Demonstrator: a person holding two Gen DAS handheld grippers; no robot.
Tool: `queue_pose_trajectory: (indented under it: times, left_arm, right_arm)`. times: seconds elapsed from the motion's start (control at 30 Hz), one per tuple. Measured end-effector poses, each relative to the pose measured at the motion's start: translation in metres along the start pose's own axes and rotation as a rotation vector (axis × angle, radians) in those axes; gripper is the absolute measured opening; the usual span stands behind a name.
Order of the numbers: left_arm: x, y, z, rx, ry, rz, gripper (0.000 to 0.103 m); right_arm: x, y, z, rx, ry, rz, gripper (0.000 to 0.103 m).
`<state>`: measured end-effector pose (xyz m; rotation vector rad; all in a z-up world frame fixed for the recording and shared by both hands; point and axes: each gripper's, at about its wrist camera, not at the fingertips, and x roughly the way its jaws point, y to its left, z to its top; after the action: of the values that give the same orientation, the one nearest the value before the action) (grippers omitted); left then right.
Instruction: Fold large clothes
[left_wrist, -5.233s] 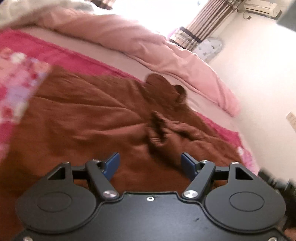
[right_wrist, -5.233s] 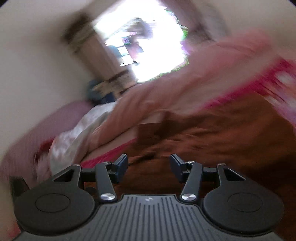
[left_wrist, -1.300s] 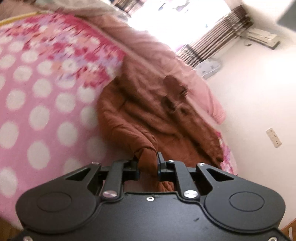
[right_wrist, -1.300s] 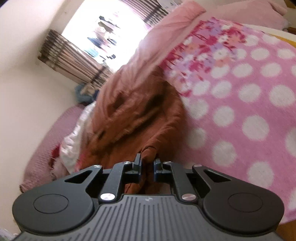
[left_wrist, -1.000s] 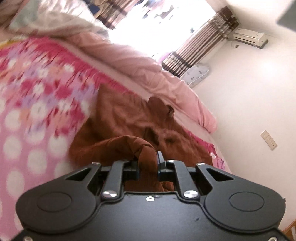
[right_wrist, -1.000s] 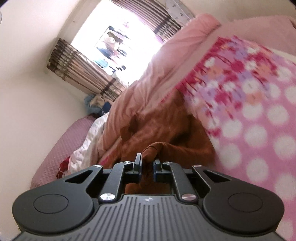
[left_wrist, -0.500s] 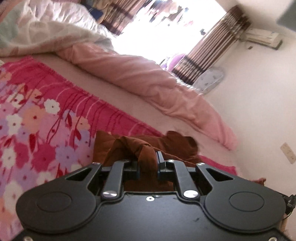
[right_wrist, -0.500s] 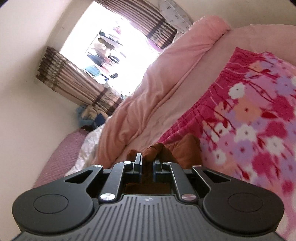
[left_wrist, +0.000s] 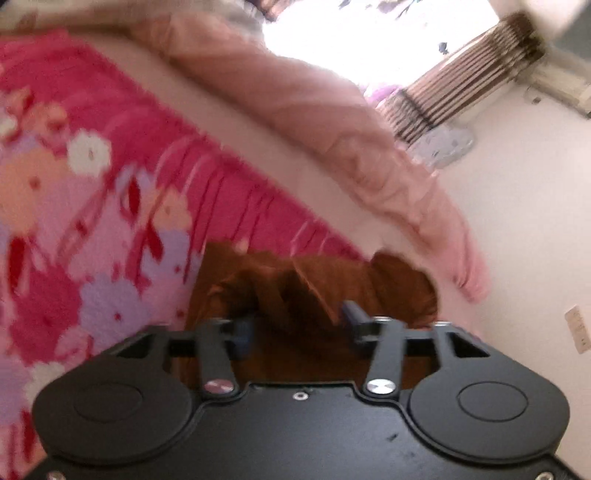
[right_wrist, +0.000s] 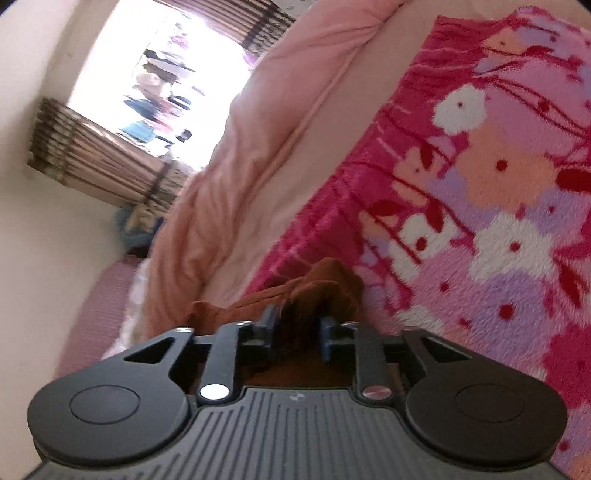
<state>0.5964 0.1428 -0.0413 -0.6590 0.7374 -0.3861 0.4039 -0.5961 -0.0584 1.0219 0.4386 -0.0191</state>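
Left wrist view rides low over the bed, close above the brown garment (left_wrist: 314, 280), facing the window (left_wrist: 369, 40) and the right-hand wall. Right wrist view sits just as near, rolled sideways, facing that window (right_wrist: 155, 85) too. Shared ground – garment (right_wrist: 321, 288), floral blanket (left_wrist: 92, 206) (right_wrist: 498, 206), pink quilt (left_wrist: 295, 103) (right_wrist: 258, 147).
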Motion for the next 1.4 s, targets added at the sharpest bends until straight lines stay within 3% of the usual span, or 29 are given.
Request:
queue_pose_trajectory:
  times: [0.07,0.13,0.23,0.37,0.5,0.6,0.63,0.67,0.7,0.73,0.8,0.9,0.97,1.1,1.23,1.27,1.3,1.33,1.37,1.4]
  left_arm:
    - [-0.028,-0.01,0.001,0.071,-0.092,0.04,0.075]
    - [-0.046,-0.013,0.0,0.139,-0.154,0.075,0.078]
    - [-0.042,-0.001,-0.004,0.131,-0.106,0.107,0.078]
    - [-0.013,0.01,-0.014,0.101,-0.032,0.16,0.078]
    - [0.004,0.015,-0.021,0.066,-0.013,0.15,0.078]
    - [0.016,0.009,-0.024,0.073,-0.015,0.146,0.072]
    - [0.015,0.006,-0.026,0.081,-0.021,0.147,0.067]
    - [0.014,0.002,-0.027,0.099,-0.031,0.145,0.056]
    - [0.013,-0.001,-0.025,0.119,-0.035,0.144,0.019]
    - [0.015,-0.003,-0.023,0.128,-0.032,0.144,0.017]
    - [0.009,-0.007,-0.016,0.126,-0.054,0.125,0.013]
    - [0.0,-0.008,-0.007,0.126,-0.098,0.103,0.009]
    - [0.004,-0.005,-0.005,0.113,-0.083,0.107,0.009]
    - [0.036,0.004,-0.012,0.134,-0.007,0.197,0.01]
    - [0.043,0.014,-0.009,0.085,0.014,0.205,0.021]
    - [0.039,0.013,-0.008,0.081,0.01,0.209,0.024]
    - [0.033,0.009,-0.005,0.088,-0.001,0.221,0.034]
    - [0.025,0.003,-0.005,0.102,-0.019,0.245,0.047]
    - [0.015,-0.004,-0.005,0.128,-0.043,0.262,0.05]
    - [0.002,-0.015,-0.008,0.168,-0.072,0.269,0.051]
  right_arm:
    - [-0.018,0.004,-0.001,-0.036,-0.042,0.034,0.072]
    - [-0.035,0.011,-0.001,-0.101,-0.088,0.024,0.082]
    - [-0.045,0.014,-0.005,-0.202,-0.1,-0.031,0.082]
    - [-0.031,0.014,-0.005,-0.226,-0.071,-0.084,0.082]
    - [-0.008,0.024,-0.011,-0.278,-0.048,-0.104,0.08]
    - [0.002,0.034,-0.018,-0.331,-0.043,-0.122,0.077]
    - [0.003,0.037,-0.02,-0.347,-0.045,-0.129,0.07]
    - [0.004,0.04,-0.022,-0.37,-0.053,-0.14,0.051]
    - [0.004,0.043,-0.025,-0.395,-0.06,-0.158,0.037]
    - [0.004,0.045,-0.025,-0.409,-0.064,-0.182,0.017]
    - [-0.004,0.047,-0.024,-0.401,-0.083,-0.159,0.01]
    - [-0.019,0.049,-0.02,-0.374,-0.142,-0.142,0.009]
    - [-0.019,0.048,-0.017,-0.37,-0.137,-0.14,0.008]
    - [0.005,0.031,-0.017,-0.334,-0.082,-0.213,0.008]
    - [0.014,0.013,-0.022,-0.26,-0.078,-0.204,0.011]
    - [0.012,0.012,-0.023,-0.259,-0.079,-0.201,0.017]
    - [0.01,0.014,-0.023,-0.264,-0.077,-0.203,0.02]
    - [0.005,0.017,-0.024,-0.269,-0.087,-0.214,0.031]
    - [-0.002,0.02,-0.025,-0.276,-0.108,-0.224,0.043]
    - [-0.013,0.028,-0.028,-0.297,-0.139,-0.235,0.044]
